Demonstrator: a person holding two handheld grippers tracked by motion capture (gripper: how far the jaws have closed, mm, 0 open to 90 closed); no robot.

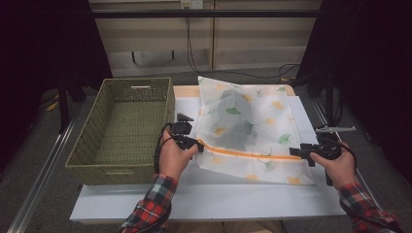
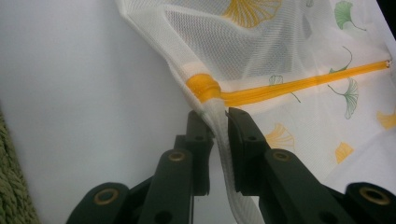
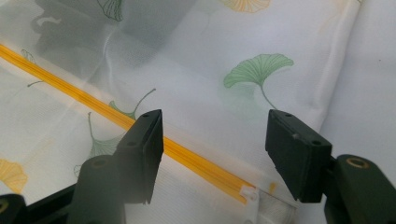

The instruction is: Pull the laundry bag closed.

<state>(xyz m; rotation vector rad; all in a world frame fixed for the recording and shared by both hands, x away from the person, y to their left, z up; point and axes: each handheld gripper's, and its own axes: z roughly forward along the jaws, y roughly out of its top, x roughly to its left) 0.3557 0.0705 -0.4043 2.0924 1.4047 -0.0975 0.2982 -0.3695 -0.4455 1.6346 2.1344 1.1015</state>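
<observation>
Mesh laundry bag (image 1: 252, 128) lies on the bench (image 1: 204, 199) beside the wicker basket (image 1: 124, 128); left tool (image 2: 215, 122) pinches its corner, steadying it, while right tool (image 3: 215, 140) gapes empty over the zipper pull (image 3: 247, 192).

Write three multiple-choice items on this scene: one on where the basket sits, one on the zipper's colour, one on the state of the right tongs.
1. Where is the woven basket relative to the mesh laundry bag?
A. Left of it
B. Right of it
C. On top of it

2. What colour is the bag's zipper?
A. Blue
B. Orange
C. Black

3. How do the right tongs stand?
A. Shut on the zipper's end
B. Open over the zipper's end
C. Shut on the basket's rim

Answers:
1 A, the high view shows the basket at the table's left with the bag beside it.
2 B, an orange line crosses the bag.
3 B, the right gripper view shows the jaws wide apart, pressing on nothing.
</observation>
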